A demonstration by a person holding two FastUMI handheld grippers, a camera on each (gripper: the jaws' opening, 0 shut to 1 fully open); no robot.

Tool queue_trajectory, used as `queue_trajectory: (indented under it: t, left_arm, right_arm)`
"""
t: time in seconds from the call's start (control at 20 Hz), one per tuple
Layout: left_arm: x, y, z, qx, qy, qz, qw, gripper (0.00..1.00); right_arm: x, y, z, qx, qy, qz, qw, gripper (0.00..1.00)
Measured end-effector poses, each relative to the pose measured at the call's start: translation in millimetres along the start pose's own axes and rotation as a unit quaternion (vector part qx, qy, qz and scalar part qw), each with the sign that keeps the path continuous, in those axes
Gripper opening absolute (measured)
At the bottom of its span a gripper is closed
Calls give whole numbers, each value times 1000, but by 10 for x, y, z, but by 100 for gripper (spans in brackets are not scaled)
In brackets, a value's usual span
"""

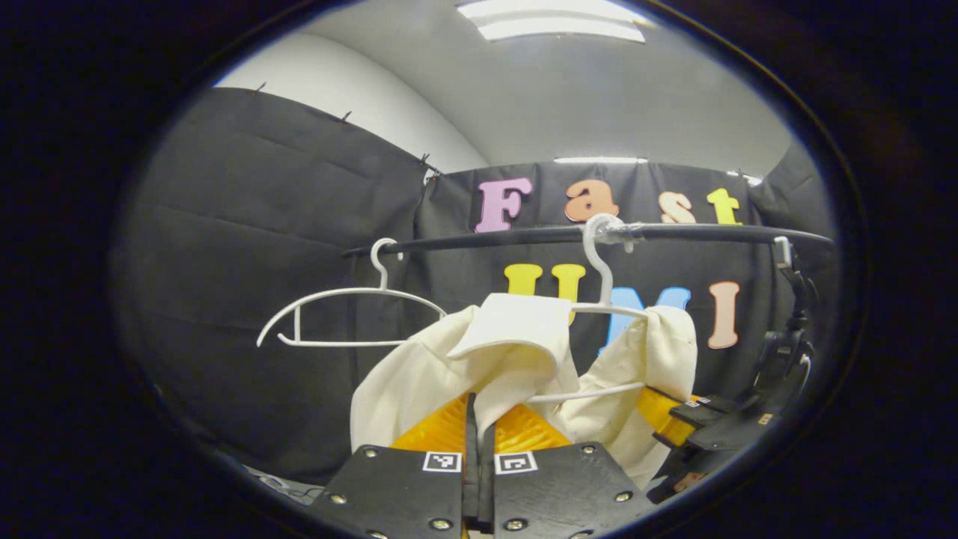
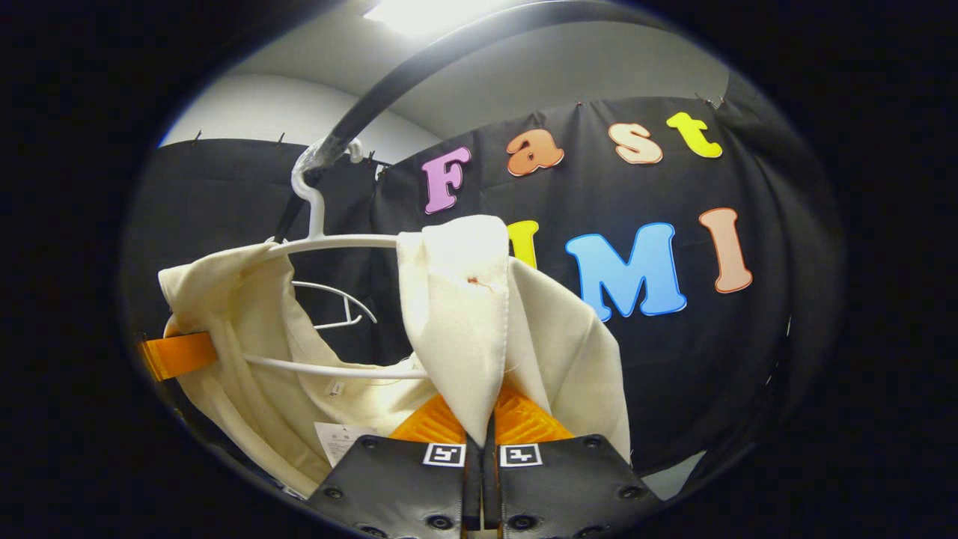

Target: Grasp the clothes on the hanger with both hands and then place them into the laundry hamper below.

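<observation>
A cream garment (image 1: 419,374) hangs on a white hanger (image 1: 599,262) hooked over a black rail (image 1: 524,238). In the left gripper view, my left gripper (image 1: 479,408) is shut on a fold of the garment's near shoulder. My right gripper (image 1: 662,412) holds the other shoulder at the right. In the right gripper view, the garment (image 2: 464,314) is draped over the hanger (image 2: 329,241), and my right gripper (image 2: 486,423) is shut on a raised fold of cloth. One of the left gripper's fingers (image 2: 176,355) pokes into the cloth at the far left.
A second white hanger (image 1: 352,318), bare, hangs further left on the rail and is seen behind the garment (image 2: 337,307) in the right gripper view. The rail (image 2: 419,67) arcs overhead. Black cloth walls close the booth behind.
</observation>
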State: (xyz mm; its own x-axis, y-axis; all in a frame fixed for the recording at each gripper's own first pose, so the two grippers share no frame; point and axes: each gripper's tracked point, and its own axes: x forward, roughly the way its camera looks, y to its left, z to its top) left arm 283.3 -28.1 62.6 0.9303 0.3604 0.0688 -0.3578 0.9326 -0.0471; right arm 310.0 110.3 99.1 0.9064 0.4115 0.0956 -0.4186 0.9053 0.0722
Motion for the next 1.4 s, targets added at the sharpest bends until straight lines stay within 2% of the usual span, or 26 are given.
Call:
queue_trajectory:
  t: [0.4,0.75,0.8,0.85,1.2,1.4]
  left_arm:
    - [13,411,269,13,-28,35,999,1]
    - [57,795,455,21,-39,55,998,1]
    - [69,847,465,20,-39,56,997,0]
    - [80,882,451,16,-37,60,997,0]
    - [262,1083,266,-28,-4,54,998,1]
    - [350,1179,154,-34,8,56,998,1]
  right_arm:
    - [41,-547,227,14,-44,-70,997,3]
    - [102,-867,377,23,-64,-109,992,2]
    - [118,-901,395,25,-66,-112,991,0]
    - [123,-955,404,28,-68,-119,990,2]
    - [290,-1522,281,60,-57,-177,981,2]
    - [289,-1644,153,55,-45,-189,979,3]
